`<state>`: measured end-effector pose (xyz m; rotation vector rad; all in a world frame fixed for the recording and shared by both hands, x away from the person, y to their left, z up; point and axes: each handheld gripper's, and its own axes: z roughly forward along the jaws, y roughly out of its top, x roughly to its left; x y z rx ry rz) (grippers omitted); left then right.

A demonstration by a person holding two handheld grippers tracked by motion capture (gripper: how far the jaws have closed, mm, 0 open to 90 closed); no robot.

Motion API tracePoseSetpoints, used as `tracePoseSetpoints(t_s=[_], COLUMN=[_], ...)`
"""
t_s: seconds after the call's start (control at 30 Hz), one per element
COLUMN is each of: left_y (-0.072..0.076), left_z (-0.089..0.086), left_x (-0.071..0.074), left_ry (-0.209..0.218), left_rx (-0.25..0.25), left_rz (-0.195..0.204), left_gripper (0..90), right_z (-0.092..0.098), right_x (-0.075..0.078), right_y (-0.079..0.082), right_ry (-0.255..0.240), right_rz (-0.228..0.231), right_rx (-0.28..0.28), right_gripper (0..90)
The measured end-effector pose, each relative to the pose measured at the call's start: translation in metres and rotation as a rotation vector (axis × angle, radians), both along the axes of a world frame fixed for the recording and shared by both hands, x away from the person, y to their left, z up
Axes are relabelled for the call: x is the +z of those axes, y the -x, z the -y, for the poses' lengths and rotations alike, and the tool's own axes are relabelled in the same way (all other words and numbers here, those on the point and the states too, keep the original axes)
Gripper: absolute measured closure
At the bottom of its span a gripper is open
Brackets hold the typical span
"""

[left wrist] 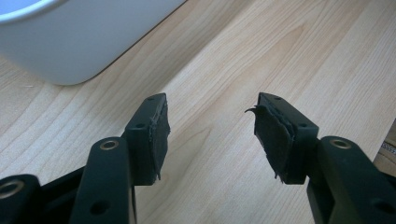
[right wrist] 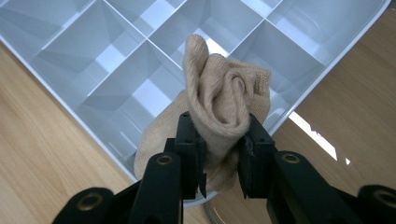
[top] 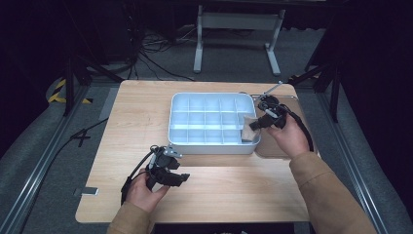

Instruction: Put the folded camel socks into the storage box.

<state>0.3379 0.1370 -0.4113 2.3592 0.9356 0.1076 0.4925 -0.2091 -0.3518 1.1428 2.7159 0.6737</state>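
Observation:
A white divided tray stands at the middle of the wooden table, its grid of compartments bare. My right gripper is shut on a rolled beige sock, held over the tray's right front corner; from above the sock sits at that corner with the right gripper beside it. My left gripper hovers low over the table in front of the tray, jaws apart and nothing between them. In the left gripper view the left gripper is open over bare wood, the tray's wall ahead to the left.
A clear lid or plate lies on the table to the right of the tray, under my right hand. A small metal piece sits at the table's left front edge. Cables and a white stand are on the floor beyond.

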Motion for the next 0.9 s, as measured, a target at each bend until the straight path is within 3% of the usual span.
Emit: tracePoseSetpoints(t_s=[0.43,0.8,0.9], left_y=[0.0,0.0,0.0], left_z=[0.0,0.0,0.001], left_x=[0.0,-0.001,-0.001], left_ry=[-0.002,-0.004,-0.004], left_rx=[0.0,0.002,0.001], left_rz=[-0.008,-0.008,-0.007], left_gripper=[45.1,45.0,44.9], right_z=[-0.012,-0.021,-0.024], right_x=[-0.023,-0.039,-0.047], right_y=[0.001,0.004,0.003], right_ry=[0.087,0.142,0.168], right_rz=[0.009,-0.032,-0.068], right_rx=[0.009,0.034,0.034], right_gripper=[71.9,71.5,72.0])
